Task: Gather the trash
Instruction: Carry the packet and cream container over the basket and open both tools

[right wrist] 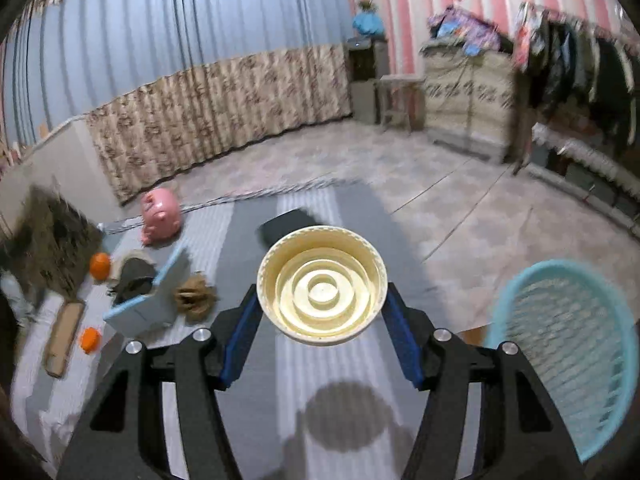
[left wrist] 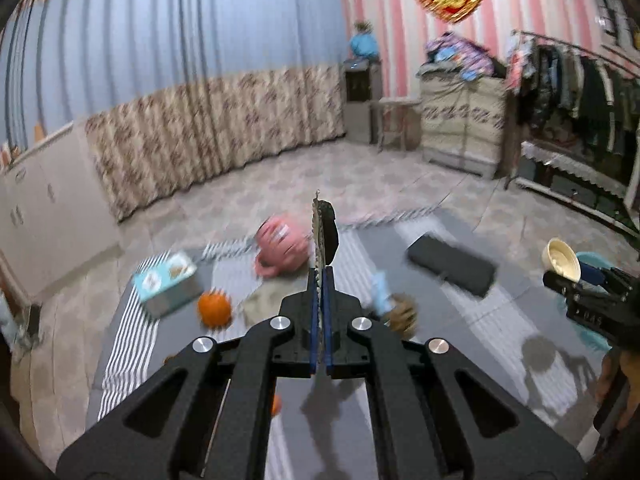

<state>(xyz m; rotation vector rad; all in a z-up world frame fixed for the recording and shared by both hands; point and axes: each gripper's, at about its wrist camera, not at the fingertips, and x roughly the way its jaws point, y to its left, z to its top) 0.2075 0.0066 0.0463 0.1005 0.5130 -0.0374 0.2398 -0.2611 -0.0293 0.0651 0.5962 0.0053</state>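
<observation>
Nearest to me, my right gripper (right wrist: 322, 312) is clamped on a cream plastic lid (right wrist: 322, 289), its blue pads (right wrist: 240, 336) pressed against the rim on both sides. The lid's ribbed inside faces the camera, so I hold it by its widest part, which I judge is the steadiest grip for carrying. It hangs clear above the striped mat (right wrist: 344, 360), throwing a round shadow below. Just to the right, off the mat's right edge, stands the turquoise basket (right wrist: 568, 332); I take that as the trash bin, and the lid is near it but not yet over its mouth.

My left gripper (left wrist: 320, 308) is pressed together on a thin flat scrap (left wrist: 322, 236), seen edge-on with a jagged margin and a dark face. It sticks up beyond the fingertips, pinched low so it cannot flutter loose. What it is made of I cannot tell.

Farther out on the mat lie an orange (left wrist: 215, 309), a pale blue box (left wrist: 166, 284) toward the left edge, a brown frayed clump (left wrist: 402, 314), and a dark flat case (left wrist: 450, 270) near the far right. A pink piggy bank (left wrist: 282, 250) sits at the far edge. Some of these are likely trash left to gather.
</observation>
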